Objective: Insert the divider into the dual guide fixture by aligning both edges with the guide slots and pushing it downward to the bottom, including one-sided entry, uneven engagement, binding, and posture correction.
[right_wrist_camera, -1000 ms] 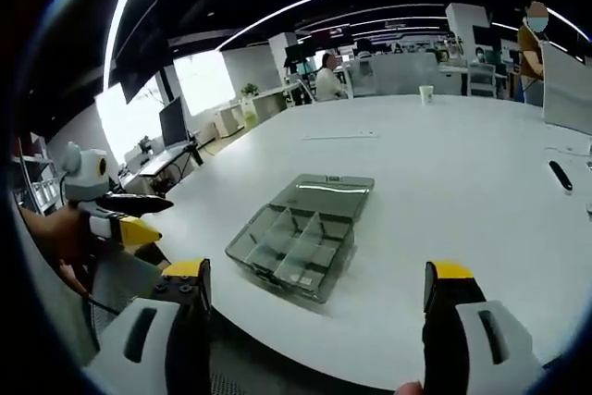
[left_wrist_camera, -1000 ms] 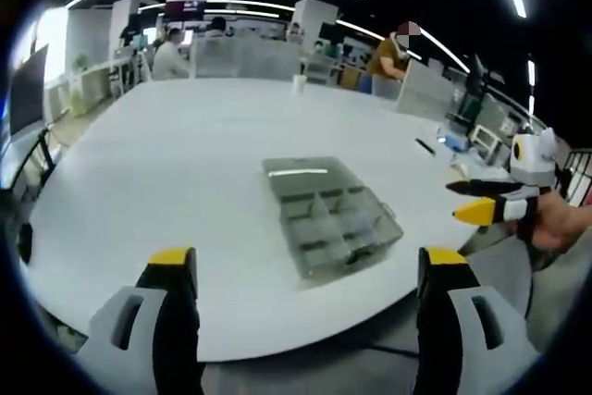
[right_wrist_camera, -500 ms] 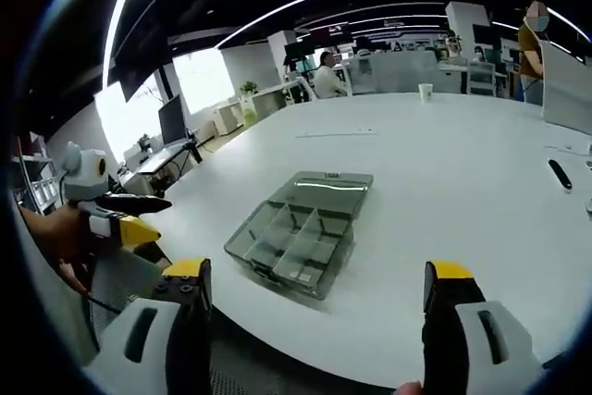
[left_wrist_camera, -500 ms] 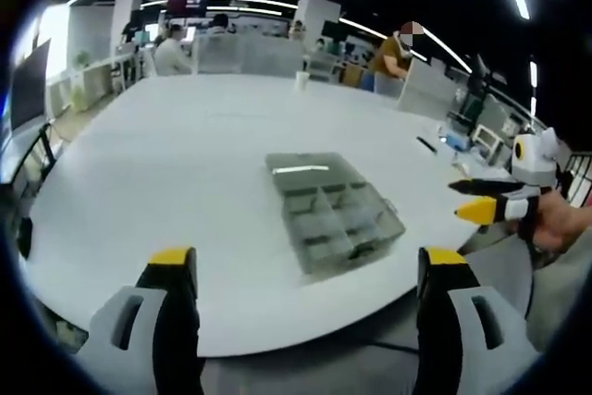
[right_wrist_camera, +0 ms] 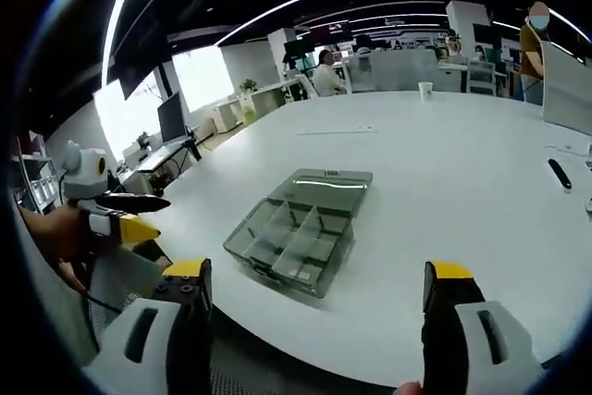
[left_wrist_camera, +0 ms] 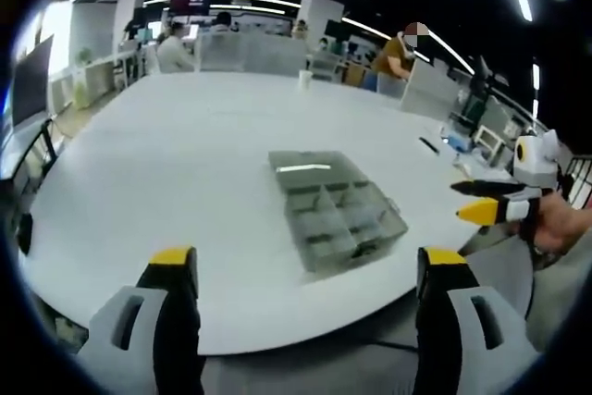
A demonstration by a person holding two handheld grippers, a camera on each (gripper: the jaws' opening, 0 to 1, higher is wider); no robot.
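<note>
Left gripper [left_wrist_camera: 307, 270] sits at the near edge of the white surface [left_wrist_camera: 166, 164], fingers [left_wrist_camera: 173, 270] spread wide, nothing between them. Ahead and slightly right of its centreline: the clear grey compartment box [left_wrist_camera: 335, 211], flat on the surface, lid swung open away from the gripper, internal dividers visible; can't tell which one is the loose divider. Right gripper [right_wrist_camera: 317, 284] likewise off the near edge, fingers apart and empty; same box [right_wrist_camera: 298, 231] lies ahead of it, well clear of both. Further right on the surface: a paper cup [right_wrist_camera: 425, 92] and a dark pen-like item [right_wrist_camera: 559, 174].
</note>
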